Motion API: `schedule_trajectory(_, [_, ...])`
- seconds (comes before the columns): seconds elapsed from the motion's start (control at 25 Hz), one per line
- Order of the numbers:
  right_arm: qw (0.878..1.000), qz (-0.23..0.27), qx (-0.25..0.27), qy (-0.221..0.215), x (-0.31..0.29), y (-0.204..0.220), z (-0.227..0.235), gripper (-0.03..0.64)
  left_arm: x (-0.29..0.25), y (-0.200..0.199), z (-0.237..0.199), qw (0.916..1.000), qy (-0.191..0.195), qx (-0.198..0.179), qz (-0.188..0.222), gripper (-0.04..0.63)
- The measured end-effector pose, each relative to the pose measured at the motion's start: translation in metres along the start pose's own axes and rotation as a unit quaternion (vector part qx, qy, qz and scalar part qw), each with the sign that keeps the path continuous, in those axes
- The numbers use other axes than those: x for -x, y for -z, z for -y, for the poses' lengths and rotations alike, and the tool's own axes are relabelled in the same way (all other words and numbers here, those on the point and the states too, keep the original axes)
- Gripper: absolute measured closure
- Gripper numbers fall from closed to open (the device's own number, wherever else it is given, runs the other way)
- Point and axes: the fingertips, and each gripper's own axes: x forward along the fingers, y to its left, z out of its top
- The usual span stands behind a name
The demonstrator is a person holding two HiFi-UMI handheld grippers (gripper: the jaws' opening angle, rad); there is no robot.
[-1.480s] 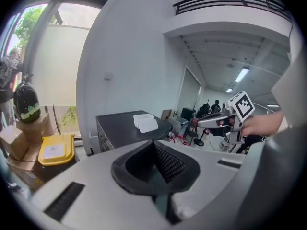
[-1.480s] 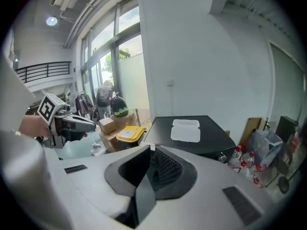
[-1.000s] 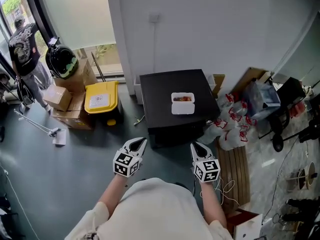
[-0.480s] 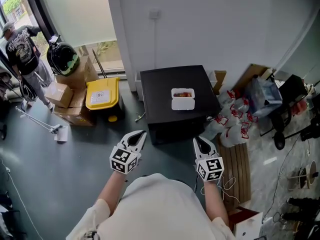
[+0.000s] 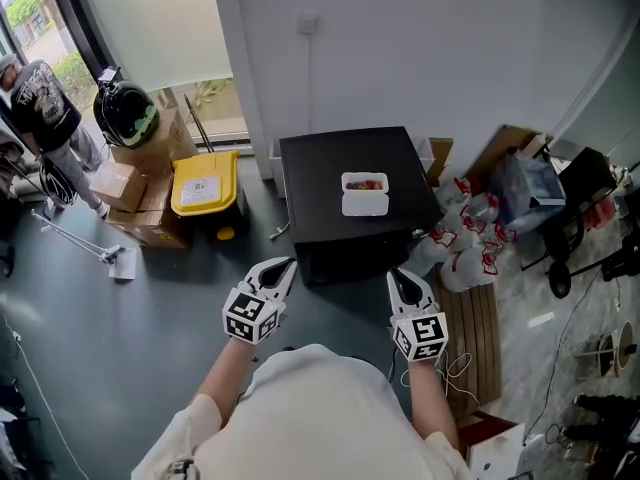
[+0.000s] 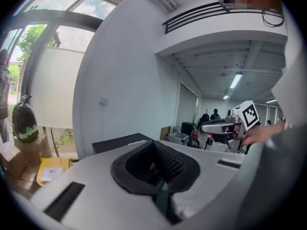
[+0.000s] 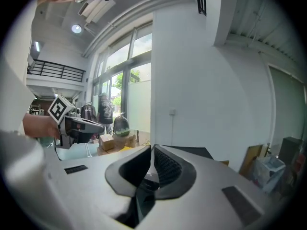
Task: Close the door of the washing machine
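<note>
The washing machine (image 5: 345, 158) is a black box against the white wall, seen from above, with a white lidded food container (image 5: 365, 194) on its top. Its front face (image 5: 350, 265) is dark, and I cannot make out the door from here. My left gripper (image 5: 285, 265) is in the air just left of that front, shut and empty. My right gripper (image 5: 400, 276) hovers at the front's right side, also shut on nothing. In the left gripper view the jaws (image 6: 154, 147) point over the machine's top (image 6: 120, 142). The right gripper view shows shut jaws (image 7: 151, 152).
A yellow bin (image 5: 205, 188), cardboard boxes (image 5: 125, 183) and a dark helmet (image 5: 125, 116) stand left of the machine. Red-and-white bags (image 5: 465, 243) and a wooden slatted board (image 5: 470, 333) lie to its right. A person (image 5: 45, 108) stands far left by the window.
Both grippers have lifted a little and sit slightly closer to the machine's front. The person at the far left has shifted position.
</note>
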Motion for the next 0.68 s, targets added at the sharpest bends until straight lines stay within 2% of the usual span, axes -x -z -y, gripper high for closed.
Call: schedule_trajectory(0.68, [1.000, -0.002, -0.006, -0.008, -0.0022, 0.0015, 0.0043, 0.572, -0.0037, 0.0056, 0.0028, 0.9999, -0.006, 0.010, -0.008, 0.586])
